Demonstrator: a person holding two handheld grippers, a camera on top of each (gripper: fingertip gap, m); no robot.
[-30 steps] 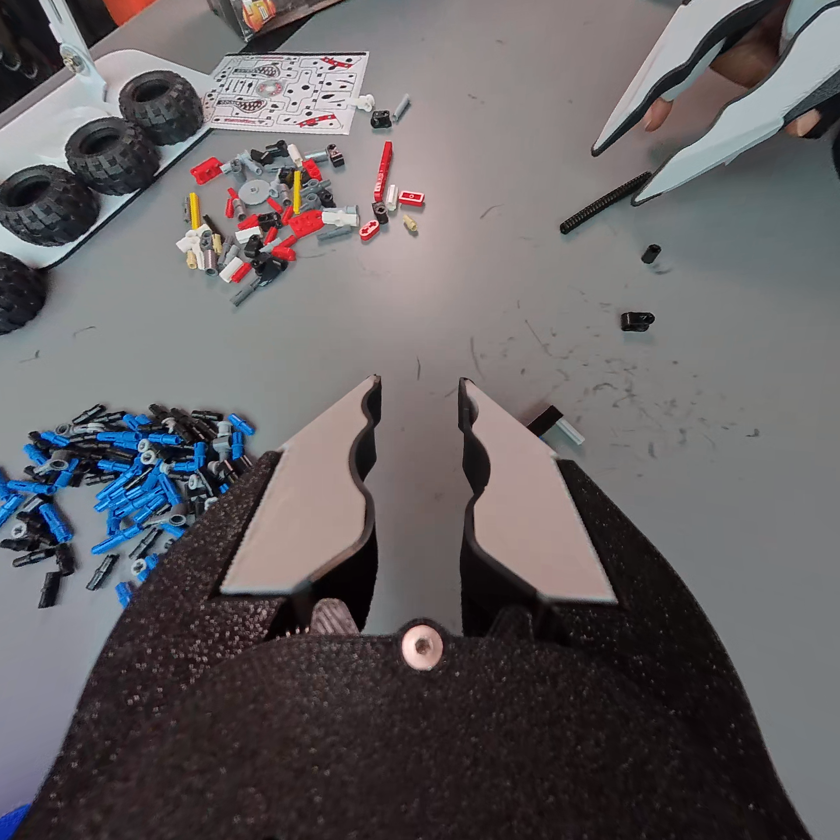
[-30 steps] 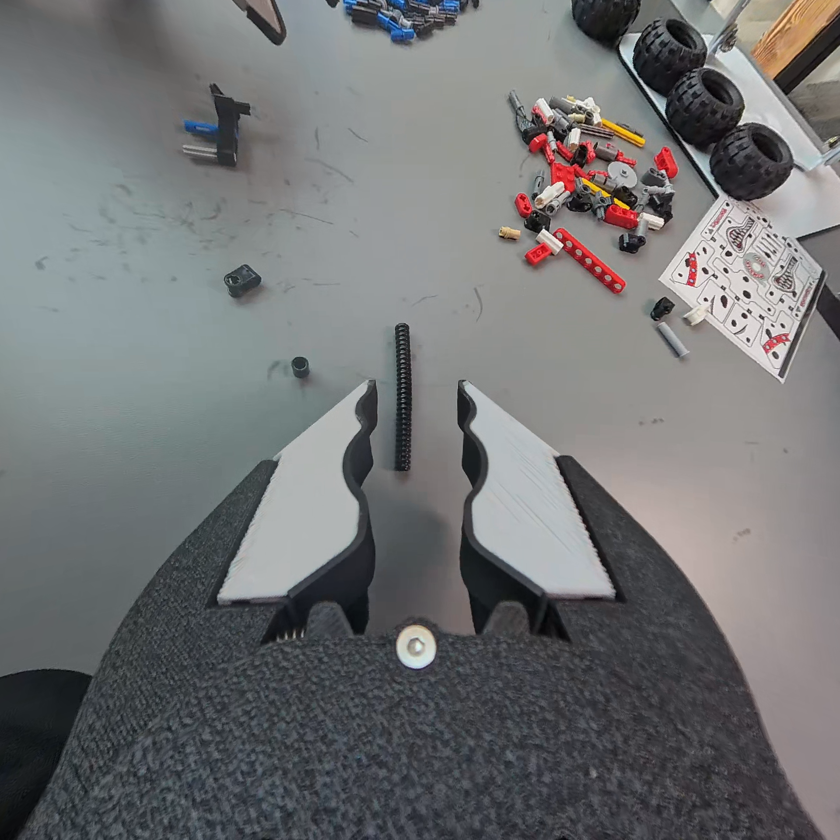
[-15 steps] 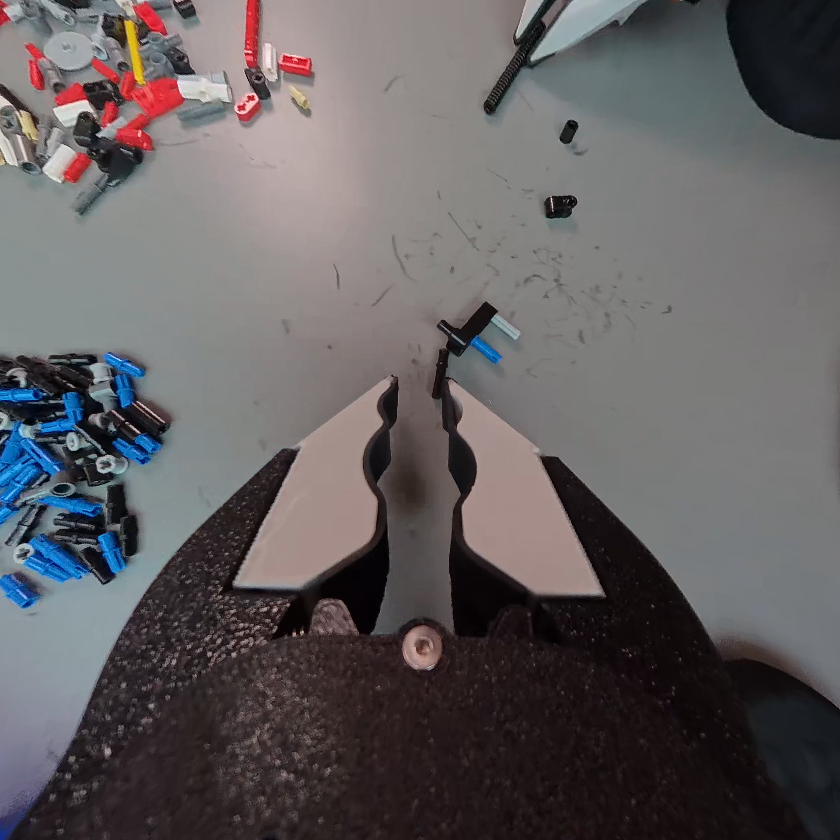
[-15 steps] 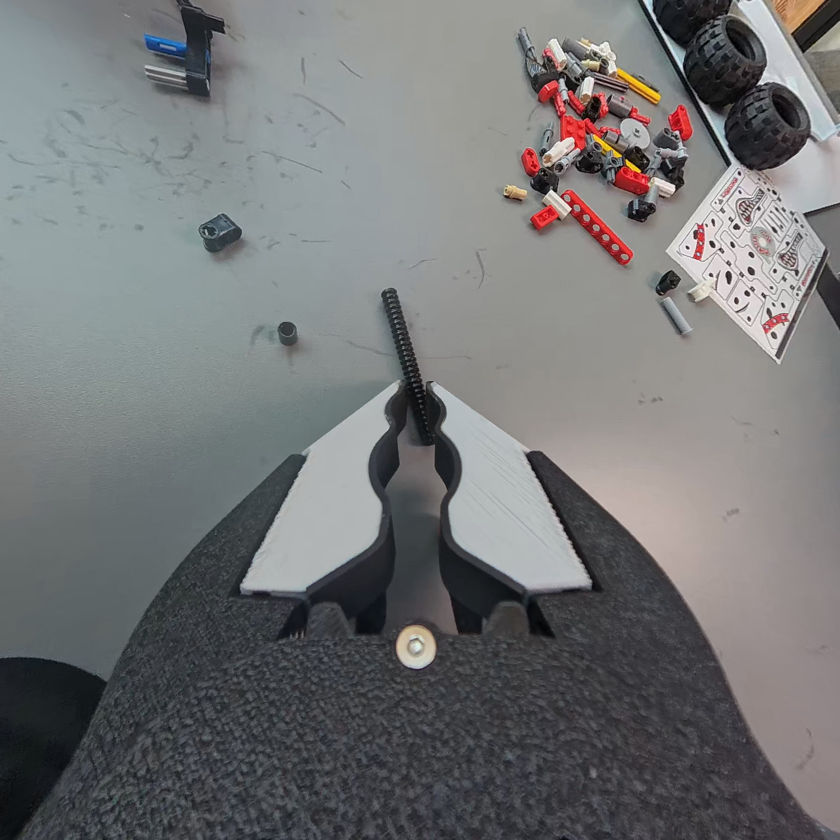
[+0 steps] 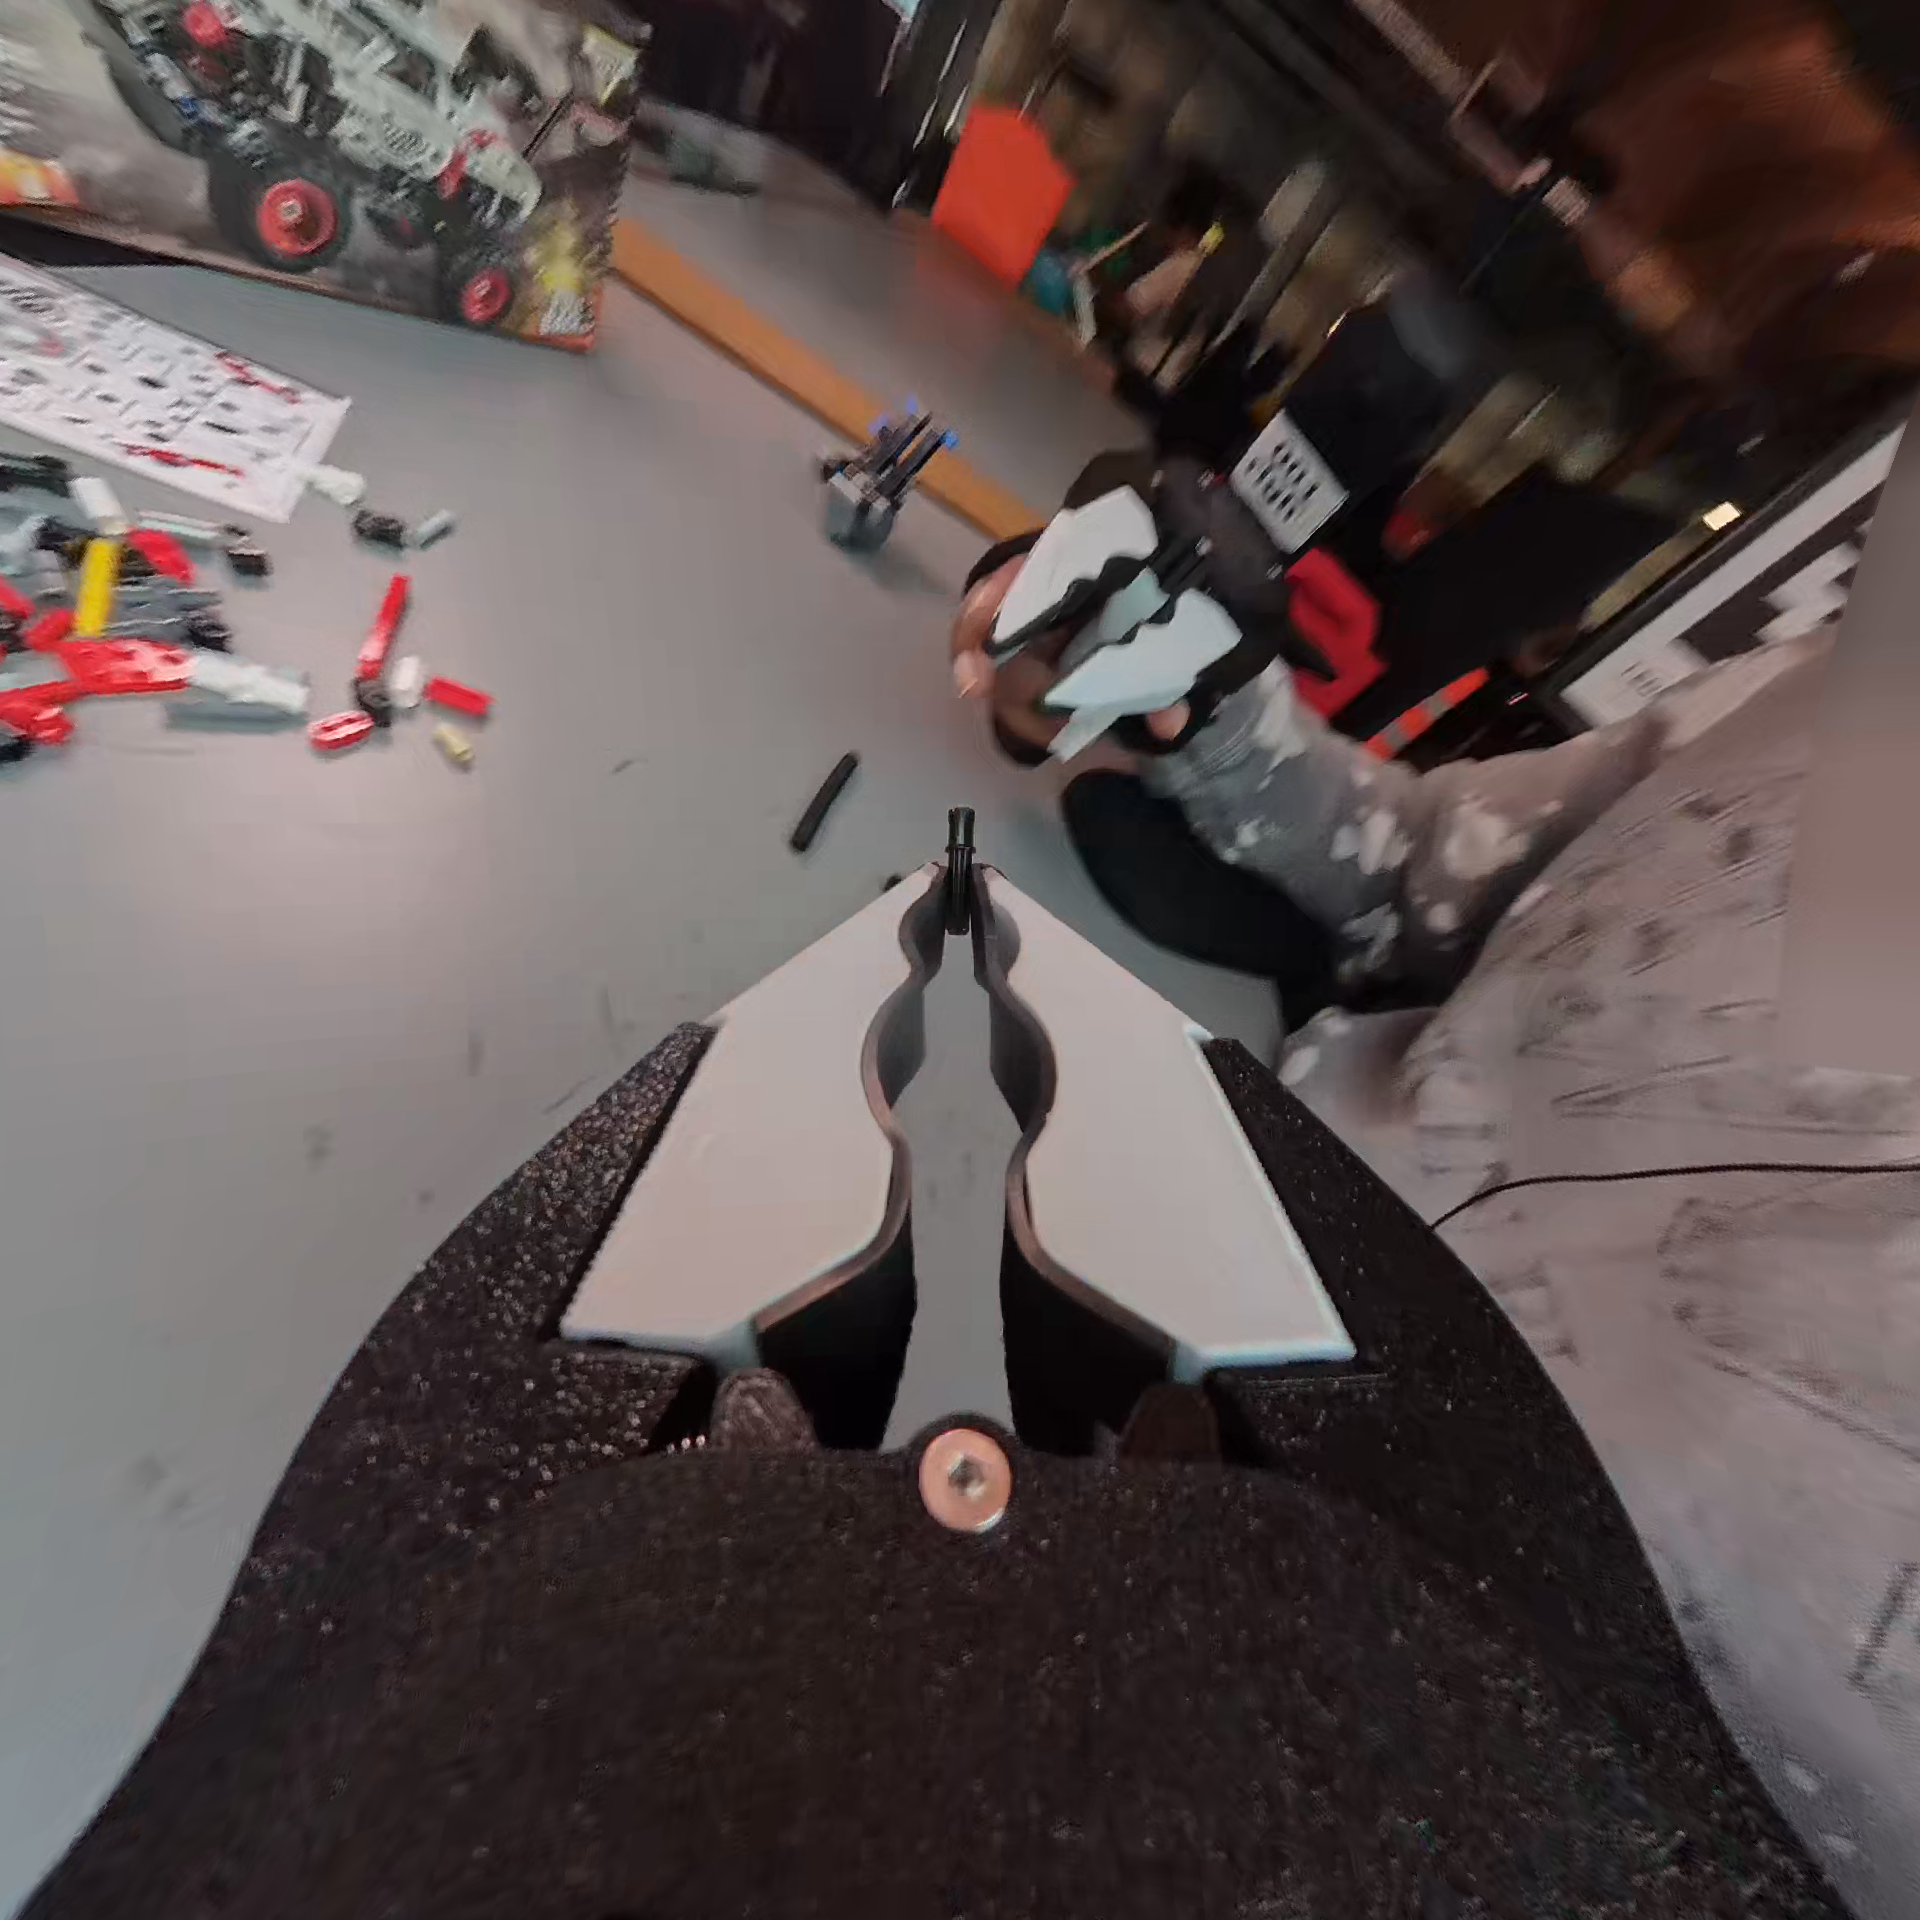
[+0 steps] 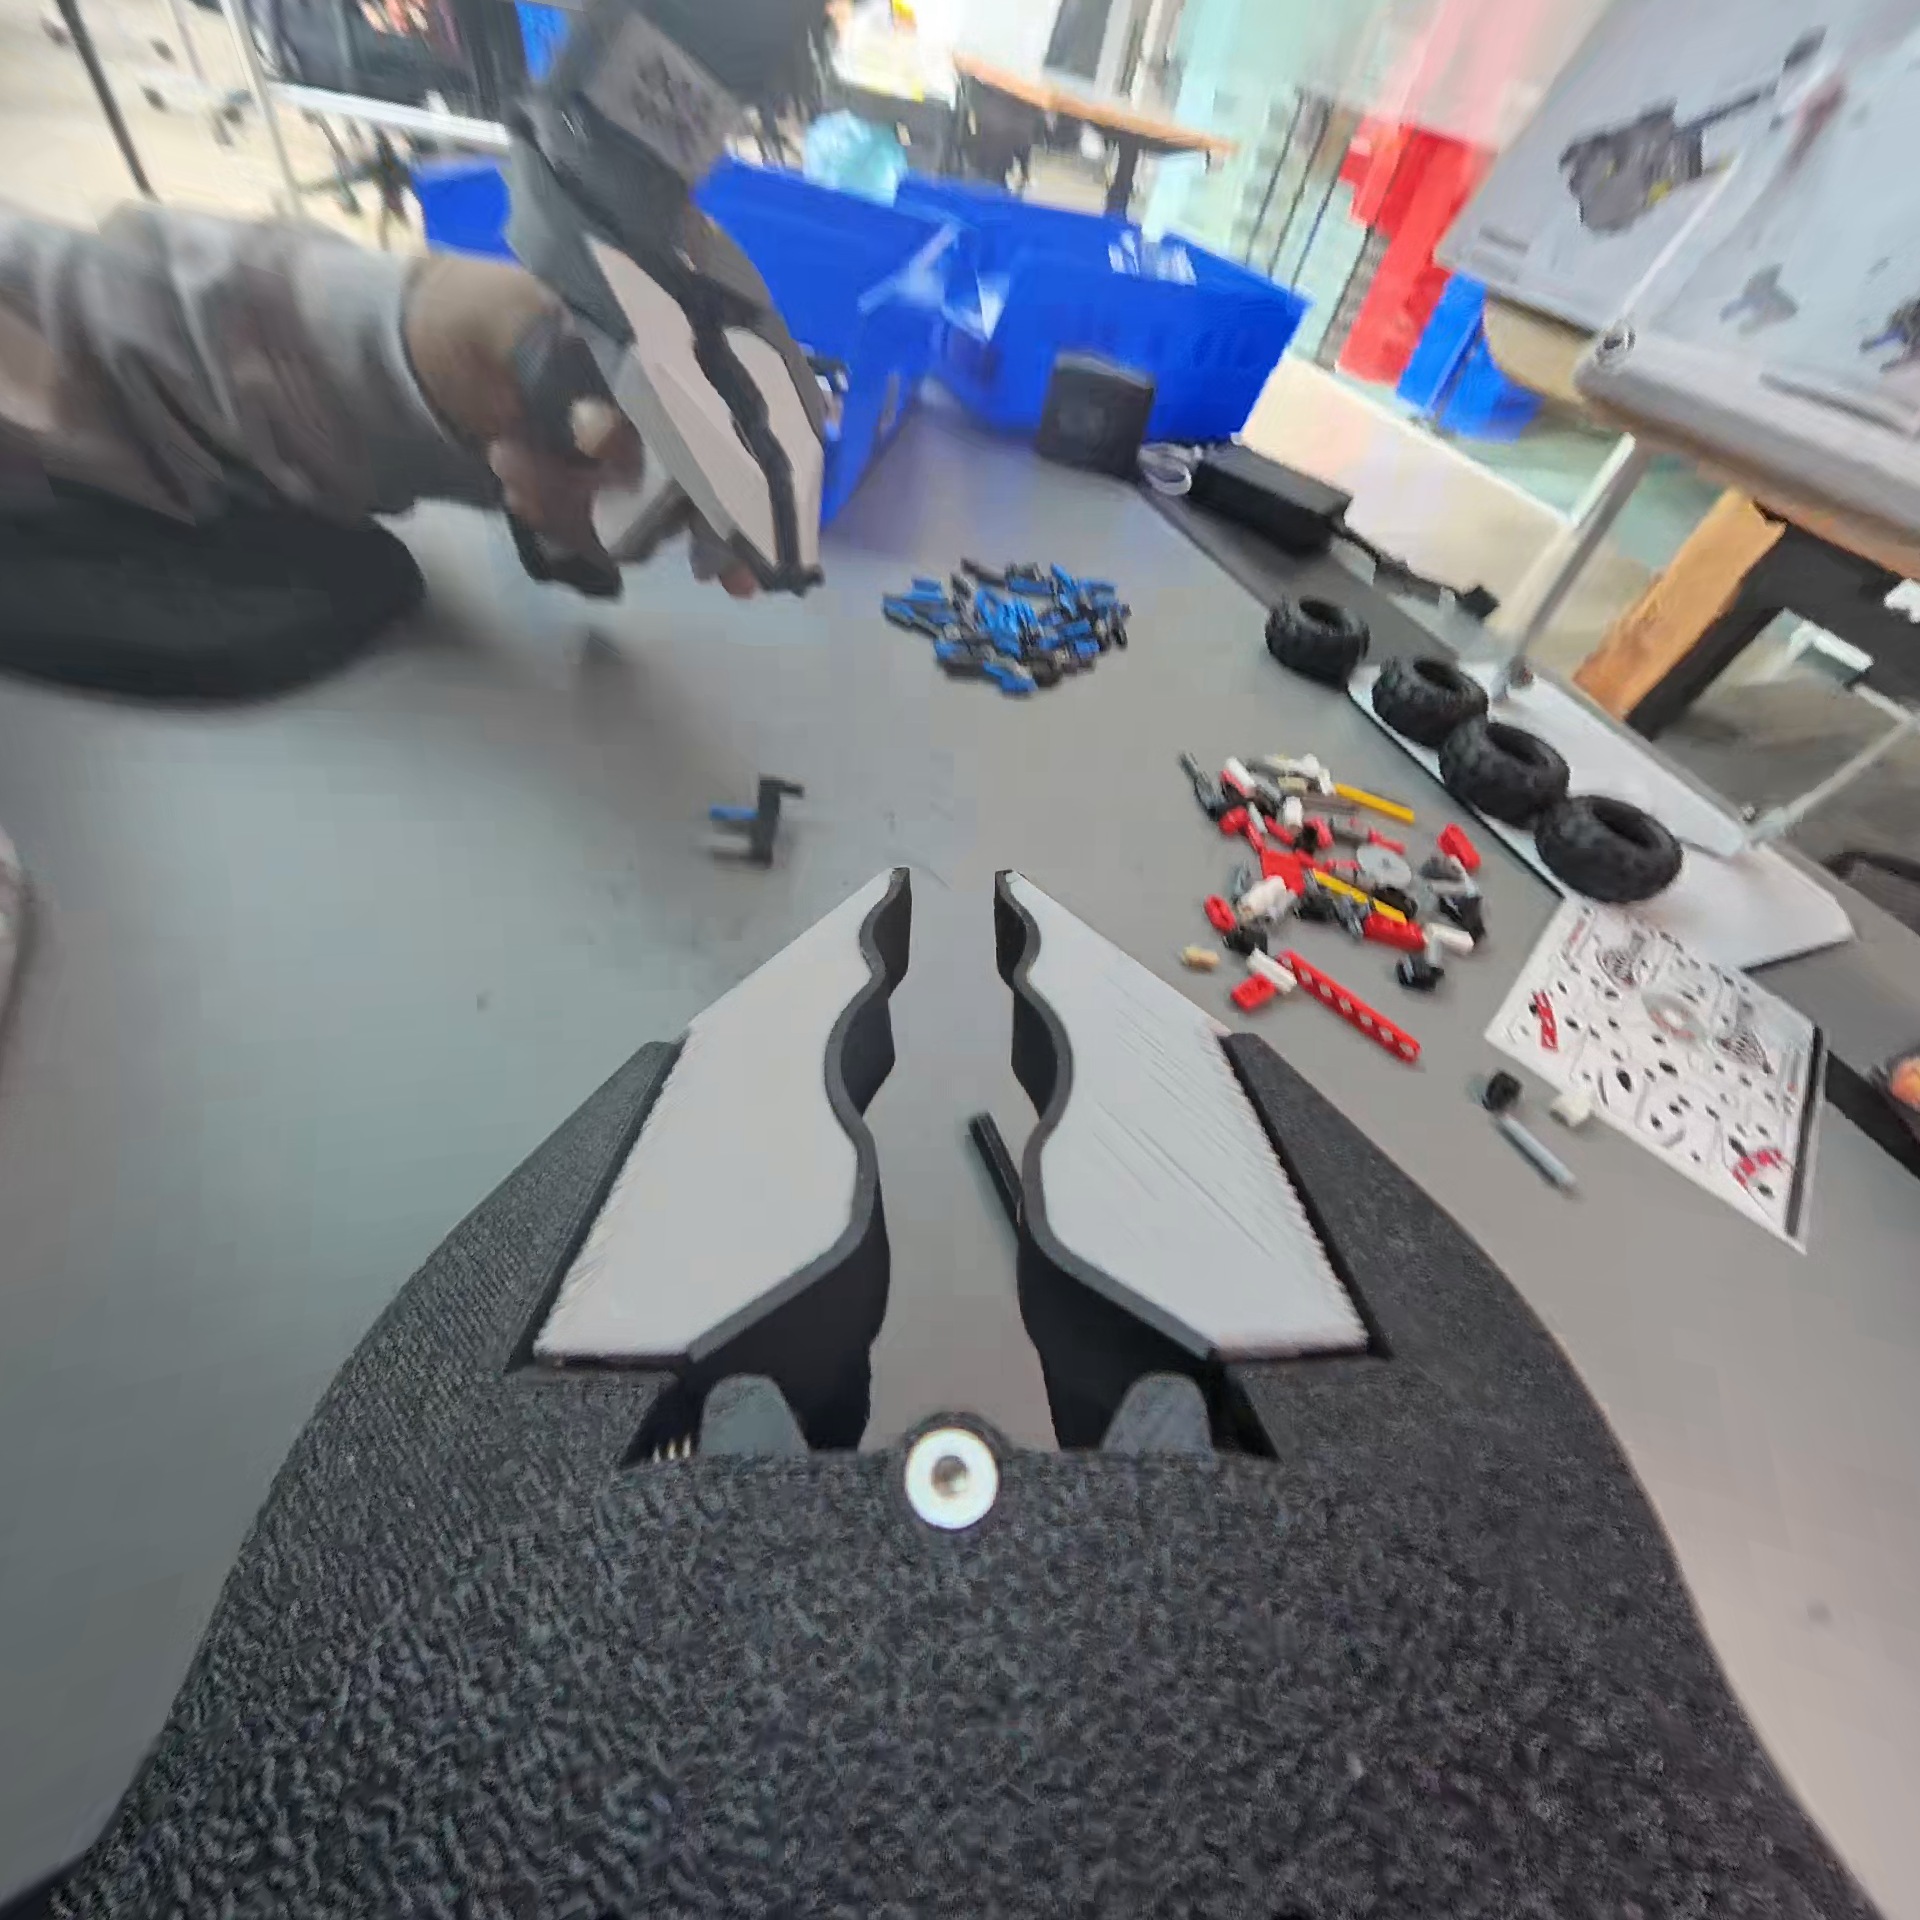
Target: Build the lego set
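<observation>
My left gripper point(image 5: 958, 896) is shut on a thin black pin point(image 5: 961, 831) that sticks out past its tips, held above the grey table point(image 5: 312, 935). It also shows raised in the right wrist view point(image 6: 800, 577). My right gripper point(image 6: 951, 883) is open and empty above the table; the left wrist view shows it lifted point(image 5: 1117, 634). A black ribbed rod point(image 5: 826, 787) lies loose on the table, and part of it shows between the right fingers point(image 6: 995, 1148). A small black assembly with a blue pin point(image 6: 758, 821) lies ahead of the right gripper.
A pile of blue and black pins point(image 6: 1008, 623), a mixed pile of red, grey and white pieces point(image 6: 1340, 883), a red beam point(image 6: 1351, 1003), several black tyres point(image 6: 1507, 769) and a sticker sheet point(image 6: 1662, 1049) lie to the right. The set's box point(image 5: 343, 177) and a small grey sub-assembly point(image 5: 878, 483) stand far off. Spacing between my two grippers at the tips: around 12 cm.
My left gripper closed on the thin black pin and lifted it off the table. My right gripper, which had closed on the ribbed rod, opened and rose; the rod lies on the table.
</observation>
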